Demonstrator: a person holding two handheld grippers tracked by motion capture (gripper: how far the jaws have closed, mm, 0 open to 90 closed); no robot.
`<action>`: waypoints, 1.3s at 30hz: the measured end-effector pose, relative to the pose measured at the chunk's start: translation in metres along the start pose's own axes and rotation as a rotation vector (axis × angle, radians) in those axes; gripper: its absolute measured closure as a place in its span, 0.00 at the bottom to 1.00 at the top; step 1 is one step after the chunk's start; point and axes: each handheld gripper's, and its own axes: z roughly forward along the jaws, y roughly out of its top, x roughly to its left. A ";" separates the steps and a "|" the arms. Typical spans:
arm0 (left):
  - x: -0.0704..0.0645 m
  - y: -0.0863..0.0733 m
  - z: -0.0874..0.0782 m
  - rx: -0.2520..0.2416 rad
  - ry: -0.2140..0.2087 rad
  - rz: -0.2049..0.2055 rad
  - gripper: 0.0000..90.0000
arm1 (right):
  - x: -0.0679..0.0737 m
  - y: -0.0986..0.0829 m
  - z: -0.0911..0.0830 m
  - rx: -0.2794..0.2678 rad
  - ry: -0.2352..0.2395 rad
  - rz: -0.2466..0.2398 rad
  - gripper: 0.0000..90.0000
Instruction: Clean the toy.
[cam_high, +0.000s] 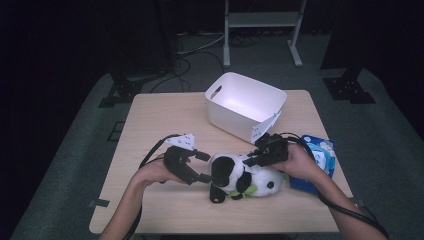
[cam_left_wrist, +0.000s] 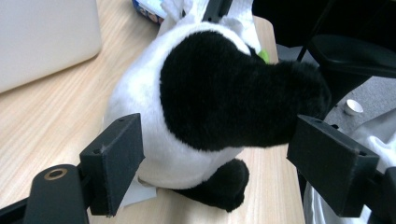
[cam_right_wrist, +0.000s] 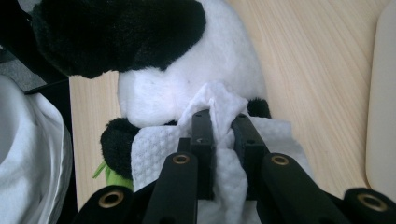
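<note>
The panda plush lies on the table between the tongs — the left gripper spread wide around its head, the right gripper pinching a white wipe against its body — no readable writing.

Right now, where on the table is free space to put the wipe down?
The widest bare patch of the table lies left of the white bin, behind the left tool. The front edge below the panda is also free. Around the right tool and blue packet it is crowded.
</note>
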 end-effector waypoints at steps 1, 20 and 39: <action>0.001 -0.002 0.000 0.007 0.006 0.001 0.19 | 0.000 0.000 0.000 0.000 -0.002 -0.004 0.89; 0.019 -0.024 0.040 0.023 0.034 -0.018 0.11 | 0.005 0.021 0.002 0.018 -0.007 -0.044 0.89; 0.019 -0.030 0.041 -0.027 0.025 -0.014 0.11 | 0.015 0.056 0.014 0.008 0.030 -0.107 0.89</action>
